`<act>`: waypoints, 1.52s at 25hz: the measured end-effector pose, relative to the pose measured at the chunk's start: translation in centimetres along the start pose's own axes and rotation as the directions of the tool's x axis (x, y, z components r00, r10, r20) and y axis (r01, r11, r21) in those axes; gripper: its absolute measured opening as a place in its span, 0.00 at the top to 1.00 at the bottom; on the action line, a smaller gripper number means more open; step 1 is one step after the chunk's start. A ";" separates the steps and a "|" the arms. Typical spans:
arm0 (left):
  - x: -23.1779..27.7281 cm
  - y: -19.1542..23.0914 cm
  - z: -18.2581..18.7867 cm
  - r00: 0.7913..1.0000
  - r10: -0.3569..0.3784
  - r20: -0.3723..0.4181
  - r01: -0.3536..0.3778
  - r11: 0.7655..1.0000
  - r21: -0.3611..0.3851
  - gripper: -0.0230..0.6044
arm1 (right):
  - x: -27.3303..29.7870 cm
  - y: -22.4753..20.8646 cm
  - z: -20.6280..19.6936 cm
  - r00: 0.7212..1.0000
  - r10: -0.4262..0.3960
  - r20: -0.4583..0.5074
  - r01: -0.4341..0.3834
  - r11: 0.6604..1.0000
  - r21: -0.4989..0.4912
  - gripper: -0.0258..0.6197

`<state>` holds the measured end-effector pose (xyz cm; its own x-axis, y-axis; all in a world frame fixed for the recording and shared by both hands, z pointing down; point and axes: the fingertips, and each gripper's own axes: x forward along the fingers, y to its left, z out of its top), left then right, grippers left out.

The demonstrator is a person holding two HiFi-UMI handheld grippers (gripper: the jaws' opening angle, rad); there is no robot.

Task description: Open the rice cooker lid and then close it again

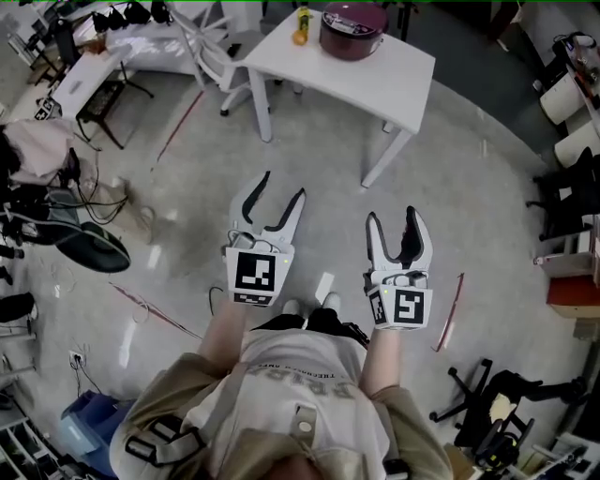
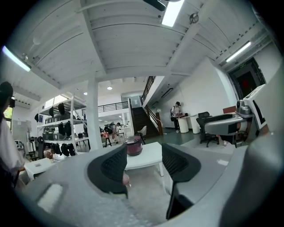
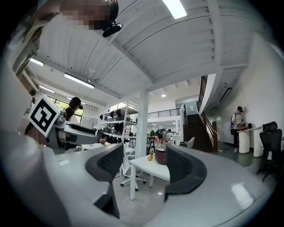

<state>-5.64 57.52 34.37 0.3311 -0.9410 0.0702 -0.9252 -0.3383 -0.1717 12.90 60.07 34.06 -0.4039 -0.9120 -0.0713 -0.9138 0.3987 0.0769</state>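
A dark maroon rice cooker (image 1: 352,30) with its lid down stands on a white table (image 1: 375,75) at the top of the head view, well ahead of both grippers. It also shows far off in the left gripper view as the rice cooker (image 2: 133,145) and in the right gripper view as the rice cooker (image 3: 160,155). My left gripper (image 1: 283,186) and right gripper (image 1: 392,216) are held side by side over the floor, pointing toward the table. Both stand open with nothing between the jaws, as the left gripper (image 2: 143,162) and right gripper (image 3: 144,164) show in their own views.
An orange (image 1: 299,37) and a small bottle (image 1: 303,17) sit on the table beside the cooker. A white chair (image 1: 220,56) stands left of the table, with another desk (image 1: 84,75) further left. Cables and bags lie at the left, office chairs (image 1: 562,197) at the right.
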 end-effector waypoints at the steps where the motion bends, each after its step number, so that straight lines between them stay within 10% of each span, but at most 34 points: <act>1: 0.0 0.1 -0.1 1.000 0.000 -0.004 0.000 1.000 0.002 0.55 | 0.1 0.1 -0.1 1.000 0.002 -0.006 -0.002 1.000 -0.016 0.53; 38: 20.4 3.2 -0.6 0.984 0.149 -0.095 -0.153 0.988 -0.034 0.50 | 20.4 -14.7 -3.4 0.986 0.163 -0.042 -0.164 0.986 -0.015 0.49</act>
<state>-1.98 37.21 35.81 0.1701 -0.9759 0.1370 -0.9707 -0.1899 -0.1470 18.22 35.32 34.85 -0.5454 -0.8380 -0.0159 -0.8346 0.5412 0.1028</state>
